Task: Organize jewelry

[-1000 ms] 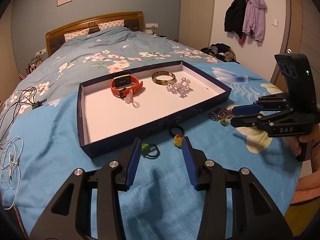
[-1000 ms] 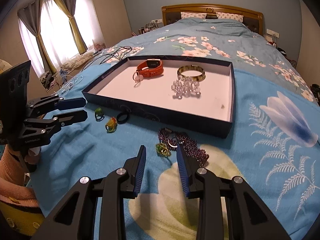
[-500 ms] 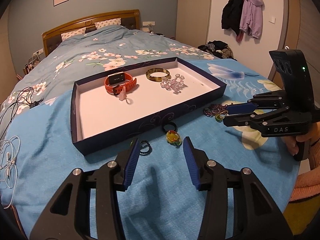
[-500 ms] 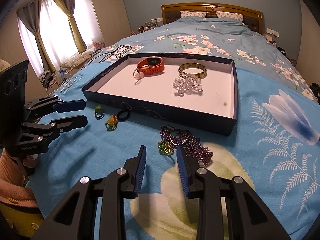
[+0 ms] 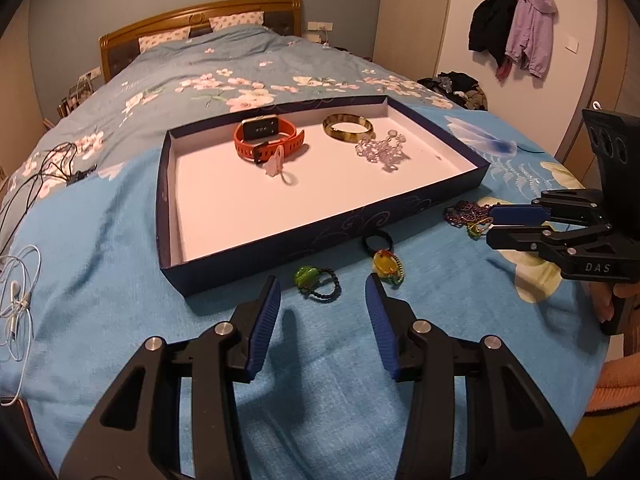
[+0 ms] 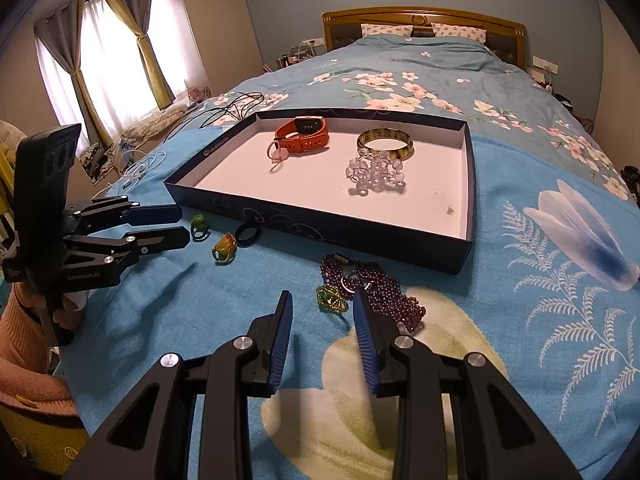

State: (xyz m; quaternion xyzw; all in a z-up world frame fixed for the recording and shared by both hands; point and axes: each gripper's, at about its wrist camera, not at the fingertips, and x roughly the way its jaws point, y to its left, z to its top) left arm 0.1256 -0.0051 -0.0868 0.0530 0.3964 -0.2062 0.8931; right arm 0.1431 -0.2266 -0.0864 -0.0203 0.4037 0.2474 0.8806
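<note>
Only the left wrist view takes in the coats [image 5: 512,26] hanging on the wall hook and the white cable [image 5: 18,300] lying on the bedspread at the left. Only the right wrist view shows the curtained window [image 6: 116,60] and the large blue flower print [image 6: 580,232] on the cover.

The dark blue tray [image 5: 320,236] [image 6: 320,232] with a pale floor sits on the blue bedspread [image 5: 100,260]. Inside it, toward the far end, lie an orange watch [image 5: 266,140] [image 6: 304,136], a small pale charm on a ring [image 5: 276,166] just in front of the watch, a brownish-gold bangle [image 5: 348,128] [image 6: 384,142] and a cluster of clear beads [image 5: 380,150] [image 6: 376,174] touching the bangle's near side.

Outside the tray, on the cover near its front wall, lie a green-stone ring [image 5: 314,282] [image 6: 199,226], a yellow-stone ring [image 5: 386,266] [image 6: 224,248] and a plain black ring [image 5: 377,240] [image 6: 247,234]. Off toward the tray's corner lie a heap of purple beads [image 6: 380,292] [image 5: 466,214] and a small green beaded ring [image 6: 330,298] beside it.

The left gripper [image 5: 322,294] [image 6: 178,226] has its jaws spread, nothing between them, hovering just short of the green-stone ring. The right gripper [image 6: 322,306] [image 5: 492,226] also has its jaws apart and grips nothing; the small green beaded ring sits just beyond its tips, and the purple beads lie by its right finger.
</note>
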